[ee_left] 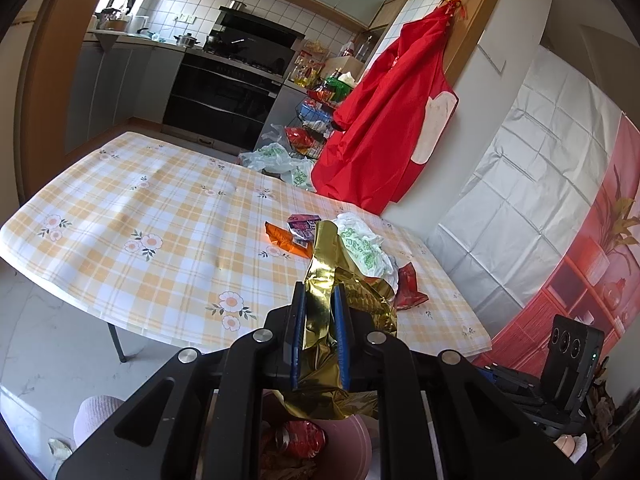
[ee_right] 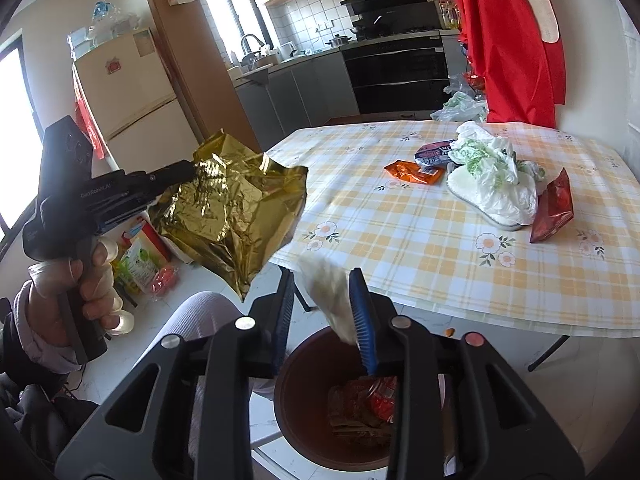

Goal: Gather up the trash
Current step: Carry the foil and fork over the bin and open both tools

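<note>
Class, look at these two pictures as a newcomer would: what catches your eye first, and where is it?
The crumpled gold foil wrapper, clamped in the left tool beside the table. Next, the red garment hanging at the wall corner. Then the brown bin on the floor, under the right tool.

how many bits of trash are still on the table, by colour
orange wrapper: 1
purple wrapper: 1
white plastic bag with green print: 1
red wrapper: 1
total on the table: 4

Not counted: the gold foil bag held in the left tongs.
</note>
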A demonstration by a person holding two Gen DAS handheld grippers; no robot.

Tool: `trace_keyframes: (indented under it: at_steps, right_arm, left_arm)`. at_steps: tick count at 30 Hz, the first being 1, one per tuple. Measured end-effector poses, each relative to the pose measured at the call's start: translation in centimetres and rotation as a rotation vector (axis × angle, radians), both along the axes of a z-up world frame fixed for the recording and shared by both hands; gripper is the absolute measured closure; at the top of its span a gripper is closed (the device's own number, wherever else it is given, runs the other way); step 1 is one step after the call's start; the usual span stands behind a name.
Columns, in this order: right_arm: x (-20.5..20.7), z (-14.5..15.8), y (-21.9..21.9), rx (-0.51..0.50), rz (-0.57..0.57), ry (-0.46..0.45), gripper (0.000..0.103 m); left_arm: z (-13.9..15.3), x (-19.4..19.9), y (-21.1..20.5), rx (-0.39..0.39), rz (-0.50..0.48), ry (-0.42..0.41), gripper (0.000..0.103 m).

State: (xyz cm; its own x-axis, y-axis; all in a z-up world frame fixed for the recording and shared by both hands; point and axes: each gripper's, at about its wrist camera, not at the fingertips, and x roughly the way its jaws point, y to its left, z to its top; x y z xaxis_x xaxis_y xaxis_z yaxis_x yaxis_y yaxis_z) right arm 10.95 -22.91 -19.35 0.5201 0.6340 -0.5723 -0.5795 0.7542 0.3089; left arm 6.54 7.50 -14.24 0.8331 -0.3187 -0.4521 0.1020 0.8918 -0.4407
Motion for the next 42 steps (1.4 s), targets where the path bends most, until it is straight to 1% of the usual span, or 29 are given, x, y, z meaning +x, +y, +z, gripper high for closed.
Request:
trace_keyframes:
  at_steps: [2,4,6,8,10,11,14,16,20,28,31,32,33,35,37,39,42]
  right_arm:
    - [-0.1,0.1,-0.1,0.006,-0.001,-0.002,0.059]
    - [-0.1,0.4,-0.2,0.011,-0.006,-0.01,0.054]
    - [-0.1,0.7,-0.4,0.005,-0.023,-0.025,0.042]
    - [-0.1,1.0,-0.9,-0.019,-0.066,-0.056,0.018]
    - [-0.3,1.5,-1.4,-0.051,-0.126,-0.102,0.009]
    - [-0.4,1.8,-1.7,-0.06,-0.149,-0.125,0.007]
    - [-0.6,2.8,-3.0,-0.077,-0.226,-0.179,0.006]
    - [-0.5,3.2,-3.9,-0.077,-0.268,-0.199,0.006]
    - [-0.3,3.3,-5.7,-0.075,-0.329,-0.211,0.006]
    - [-0.1,2.8,-7.2,-0.089,-0.374,-0.208,0.006]
    - [-0.1,2.7,-7.3,-0.09,-0.379,-0.206,0.006]
    - [-0.1,2.6,-7.4,-0.09,-0.378,-0.204,0.006]
    - [-0.2,2.6,-7.3,-0.09,-0.379,-0.203,0.006]
    - [-0.3,2.5,-7.3,-0.094,-0.38,-0.198,0.006]
    - [-0.3,2.3,-7.2,-0.096,-0.378,-0.196,0.006]
    - [-0.3,2.2,-7.0,-0.103,-0.378,-0.194,0.006]
    - [-0.2,2.1,-7.0,-0.105,-0.378,-0.185,0.006]
  left_arm:
    - [-0.2,0.2,-0.2,0.002,-0.002,0.007,0.089]
    - [-0.5,0.4,-0.4,0.003,-0.005,0.014,0.089]
    - [-0.7,0.5,-0.6,0.006,-0.009,0.02,0.089]
    - [-0.9,0.7,-0.9,0.011,-0.016,0.026,0.089]
    - [-1.1,0.7,-1.4,0.02,-0.026,0.03,0.089]
    - [-1.1,0.7,-1.7,0.027,-0.032,0.031,0.089]
    - [-1.3,0.7,-2.6,0.056,-0.054,0.032,0.089]
    - [-1.6,0.7,-3.3,0.077,-0.069,0.036,0.089]
    - [-2.5,1.0,-4.8,0.108,-0.103,0.056,0.089]
    - [-4.1,1.5,-7.2,0.152,-0.159,0.088,0.089]
    - [-4.9,1.9,-7.8,0.14,-0.198,0.122,0.088]
    - [-5.2,2.0,-8.1,0.136,-0.212,0.136,0.081]
    - [-5.6,2.1,-8.4,0.136,-0.227,0.151,0.062]
    - [-6.0,2.1,-8.7,0.139,-0.229,0.157,0.044]
    - [-6.2,2.1,-8.7,0.143,-0.225,0.161,0.042]
    - [-6.2,2.1,-8.5,0.153,-0.207,0.158,0.035]
    - [-6.3,2.1,-7.8,0.157,-0.174,0.151,0.029]
